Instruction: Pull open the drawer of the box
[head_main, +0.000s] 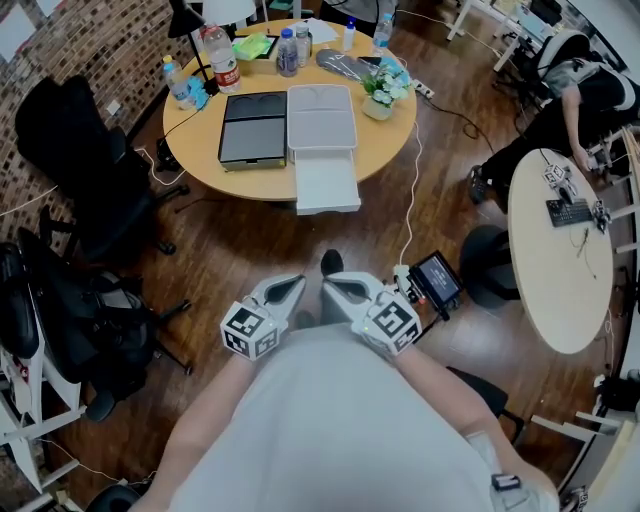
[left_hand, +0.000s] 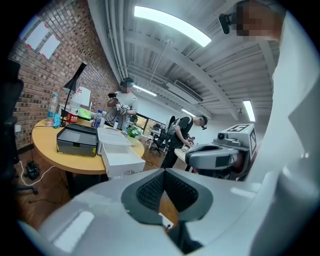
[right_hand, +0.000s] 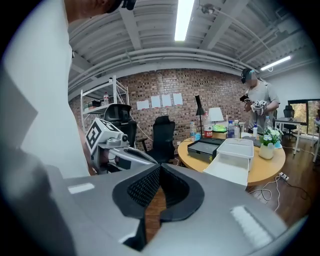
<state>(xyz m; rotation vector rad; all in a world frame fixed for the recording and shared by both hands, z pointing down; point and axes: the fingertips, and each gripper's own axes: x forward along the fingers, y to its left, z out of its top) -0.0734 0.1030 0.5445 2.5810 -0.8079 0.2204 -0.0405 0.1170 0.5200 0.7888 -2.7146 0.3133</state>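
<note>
A white box (head_main: 322, 120) stands on the round wooden table (head_main: 390, 140), and its drawer (head_main: 327, 185) is pulled out past the table's near edge. Both grippers hang close to the person's body, well short of the table and touching nothing. My left gripper (head_main: 288, 291) is shut and empty, and so is my right gripper (head_main: 343, 289) beside it. In the left gripper view the shut gripper (left_hand: 164, 173) points toward the box (left_hand: 113, 134) and its open drawer (left_hand: 121, 159). From the right gripper view, the shut gripper (right_hand: 159, 169) faces the box (right_hand: 240, 147) and drawer (right_hand: 228, 171).
A dark flat box (head_main: 253, 128) sits left of the white one. Bottles (head_main: 221, 58), a lamp and a small plant (head_main: 380, 92) crowd the table's far side. Black chairs (head_main: 85, 170) stand left, a white round table (head_main: 555, 260) right. A cable (head_main: 412, 200) crosses the floor.
</note>
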